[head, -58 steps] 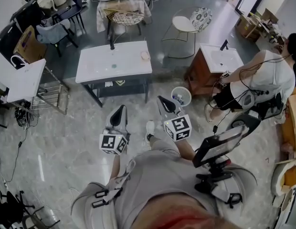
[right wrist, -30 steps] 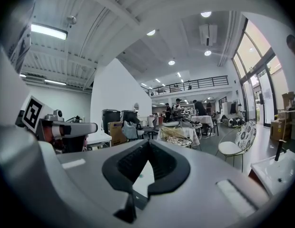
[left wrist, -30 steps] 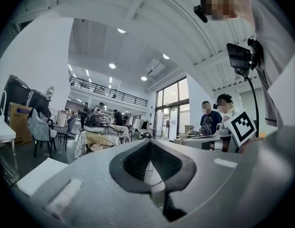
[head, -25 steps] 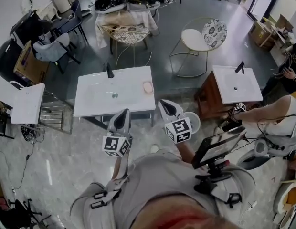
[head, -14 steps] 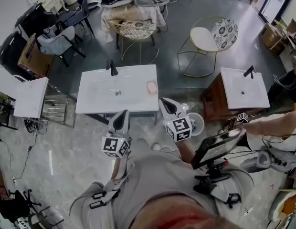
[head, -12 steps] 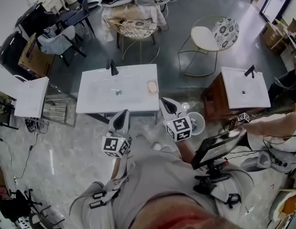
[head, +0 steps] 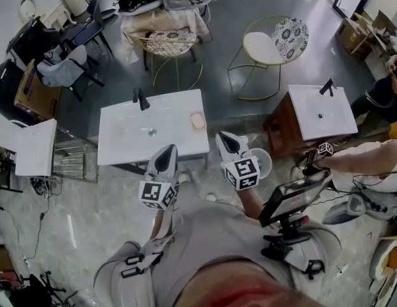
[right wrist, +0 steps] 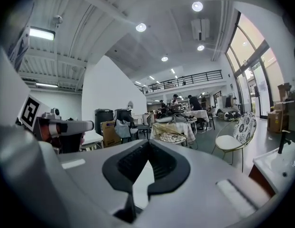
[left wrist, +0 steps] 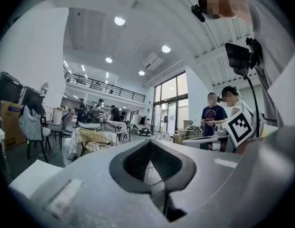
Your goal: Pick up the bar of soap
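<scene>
Large open hall, showroom-like: freestanding washbasin vanities (head: 121, 142), scattered chairs (head: 258, 43), cardboard boxes (head: 31, 87), mezzanine railing (right wrist: 185, 77), tall windows (left wrist: 170, 96).

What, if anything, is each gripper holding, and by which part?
Nothing. The left gripper and right gripper are both shut and empty; the bar of soap lies untouched on the white basin top.

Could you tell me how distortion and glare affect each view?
Head view: wide-angle bending at the edges, a glare streak on the floor, the soap small but clear. Left gripper view: fisheye, black corners, ceiling lamps blooming. Right gripper view: likewise, windows very bright.
</scene>
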`<act>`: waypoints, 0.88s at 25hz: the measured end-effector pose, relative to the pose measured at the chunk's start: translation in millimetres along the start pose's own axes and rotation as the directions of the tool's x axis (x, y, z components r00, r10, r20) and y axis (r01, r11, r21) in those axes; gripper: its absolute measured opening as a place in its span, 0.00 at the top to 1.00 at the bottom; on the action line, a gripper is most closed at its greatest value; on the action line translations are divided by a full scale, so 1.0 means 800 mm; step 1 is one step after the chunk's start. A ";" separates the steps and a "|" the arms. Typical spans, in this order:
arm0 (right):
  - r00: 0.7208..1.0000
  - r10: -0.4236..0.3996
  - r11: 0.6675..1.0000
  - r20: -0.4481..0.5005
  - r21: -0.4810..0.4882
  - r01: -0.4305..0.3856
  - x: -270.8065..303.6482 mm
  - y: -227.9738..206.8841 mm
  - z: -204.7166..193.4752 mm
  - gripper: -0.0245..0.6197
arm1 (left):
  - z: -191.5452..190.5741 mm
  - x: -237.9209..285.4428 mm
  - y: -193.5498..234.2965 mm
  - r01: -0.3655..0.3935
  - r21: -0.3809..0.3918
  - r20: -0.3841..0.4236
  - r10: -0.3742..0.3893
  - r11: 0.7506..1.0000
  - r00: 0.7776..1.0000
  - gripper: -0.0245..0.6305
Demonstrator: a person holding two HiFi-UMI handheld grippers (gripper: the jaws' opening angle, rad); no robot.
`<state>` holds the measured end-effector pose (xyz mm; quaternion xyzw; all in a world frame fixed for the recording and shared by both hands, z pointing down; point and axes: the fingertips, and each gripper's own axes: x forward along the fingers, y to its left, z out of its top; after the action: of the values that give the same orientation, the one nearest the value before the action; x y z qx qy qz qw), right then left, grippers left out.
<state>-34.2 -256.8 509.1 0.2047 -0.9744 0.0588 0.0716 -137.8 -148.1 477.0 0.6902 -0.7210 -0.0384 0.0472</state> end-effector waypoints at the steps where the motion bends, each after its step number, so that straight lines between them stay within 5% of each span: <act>1: 1.000 -0.009 1.000 -0.001 -0.005 0.009 0.004 -0.003 0.003 0.96 | 0.003 0.006 0.003 0.011 -0.002 0.008 -0.011 1.000 1.000 0.96; 9: 0.998 -0.064 0.997 0.003 -0.032 0.064 0.053 -0.011 0.026 0.96 | 0.011 0.046 0.053 0.061 -0.028 0.041 -0.060 0.998 0.997 0.96; 22: 0.993 -0.113 0.991 -0.021 -0.075 0.111 0.197 0.008 0.071 0.96 | 0.045 0.112 0.206 0.117 -0.040 0.067 -0.115 0.992 0.991 0.97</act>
<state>-185.8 -320.9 478.4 0.2557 -0.9619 0.0214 0.0943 -309.2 -230.8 462.1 0.7282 -0.6798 -0.0792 0.0369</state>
